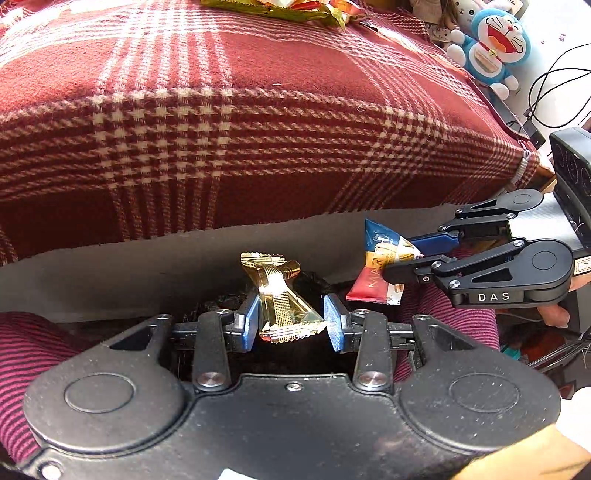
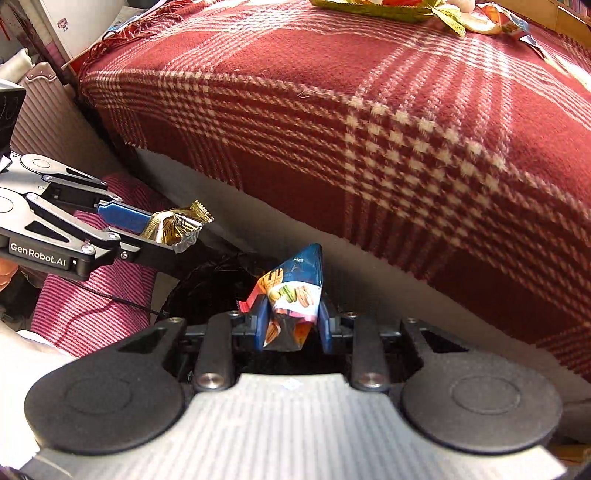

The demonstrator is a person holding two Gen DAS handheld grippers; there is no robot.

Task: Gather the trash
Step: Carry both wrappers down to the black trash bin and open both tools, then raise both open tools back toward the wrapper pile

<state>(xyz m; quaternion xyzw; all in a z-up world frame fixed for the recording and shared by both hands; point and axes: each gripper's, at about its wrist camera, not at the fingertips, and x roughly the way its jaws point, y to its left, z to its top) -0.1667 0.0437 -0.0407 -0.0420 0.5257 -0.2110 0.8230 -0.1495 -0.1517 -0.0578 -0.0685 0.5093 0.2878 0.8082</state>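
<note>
Both grippers hold wrappers beside the bed.
Left gripper [image 1: 291, 321] fingers, part open, touch a crinkled gold foil wrapper [image 1: 282, 295]; right gripper [image 2: 291, 325] fingers pinch a blue-and-red printed snack packet [image 2: 293, 295] above a black bin bag [image 2: 207, 291].

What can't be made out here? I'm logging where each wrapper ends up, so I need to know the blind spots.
- Black bin bag: its inside is too dark in both views; contents unknown.
- Left gripper on the gold wrapper: the right pad shows a gap, so its grip is uncertain.
- Blue snack packet: its lower end is hidden between the right gripper pads.
- Wrappers on the blanket: cut off by the top edge.
</note>
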